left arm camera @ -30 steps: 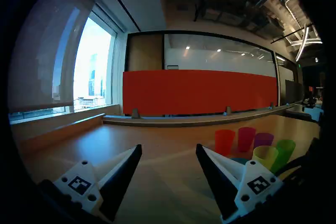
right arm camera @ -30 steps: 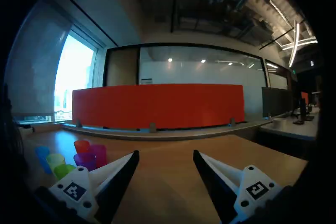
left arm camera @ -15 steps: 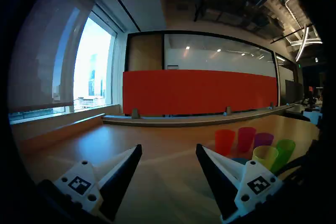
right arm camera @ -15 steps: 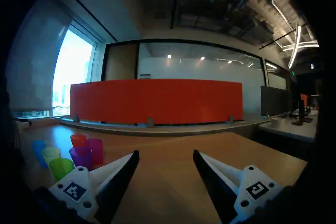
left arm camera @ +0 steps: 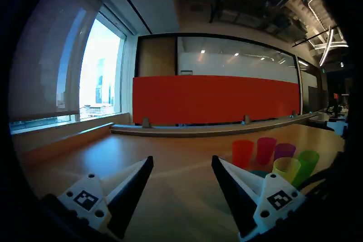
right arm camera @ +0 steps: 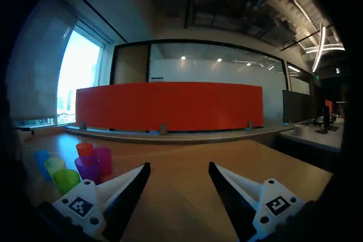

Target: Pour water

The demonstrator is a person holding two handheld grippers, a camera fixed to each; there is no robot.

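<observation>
Left gripper [left arm camera: 181,157]: fingers spread wide, nothing pinched between them, held low over a wooden table [left arm camera: 136,151]. On each finger, a square black-and-white coded marker [left arm camera: 86,200], a pattern rather than lettering.

Just right of the right-hand finger in the left gripper view, a cluster of translucent plastic cups, all upright on the table. In the back row: orange cup [left arm camera: 242,152], magenta cup [left arm camera: 266,149], purple cup [left arm camera: 284,151]. Nearer the camera: yellow cup [left arm camera: 286,169] and green cup [left arm camera: 307,164]. Close to the finger but not touching it. Contents impossible to tell.

Right gripper [right arm camera: 179,164]: likewise spread apart, clasping nothing, low over the same table. Same kind of coded squares on both fingers. In the right gripper view, the cups sit at lower left, beside the left-hand finger, with a blue cup [right arm camera: 41,162] at the group's far left edge.

Beyond the table, a long red partition [left arm camera: 213,99] along its far edge. Behind it, a glass wall [left arm camera: 236,58] with a small white sign [left arm camera: 186,72], too small to read. At the left, a bright window [left arm camera: 100,78].
</observation>
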